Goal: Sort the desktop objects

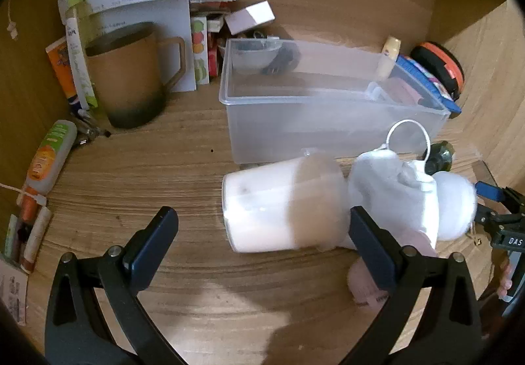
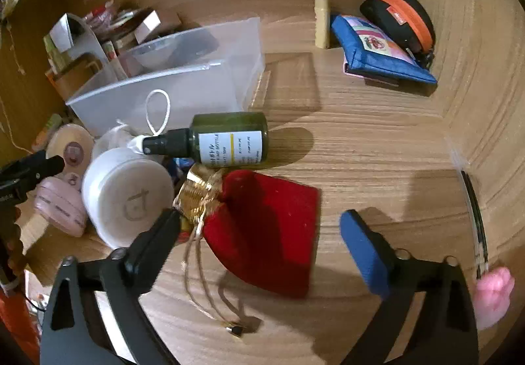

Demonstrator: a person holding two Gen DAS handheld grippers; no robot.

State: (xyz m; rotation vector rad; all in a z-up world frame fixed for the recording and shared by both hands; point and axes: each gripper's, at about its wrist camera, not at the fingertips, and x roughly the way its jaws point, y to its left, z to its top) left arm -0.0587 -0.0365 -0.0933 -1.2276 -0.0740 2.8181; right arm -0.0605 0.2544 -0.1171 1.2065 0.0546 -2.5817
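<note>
My left gripper is open; a white cup-shaped container lies on its side between and just beyond its fingers, beside a white drawstring bag. A clear plastic bin stands behind them. My right gripper is open over a red velvet pouch with a gold cord. A dark green spray bottle lies just beyond the pouch. A white round jar lies left of the pouch, near my left finger.
A brown mug, papers and tubes crowd the back left corner. A blue zip pouch, a black-and-orange case and a cream stick sit at the back right. Wooden walls enclose the desk. A pink object lies at the right.
</note>
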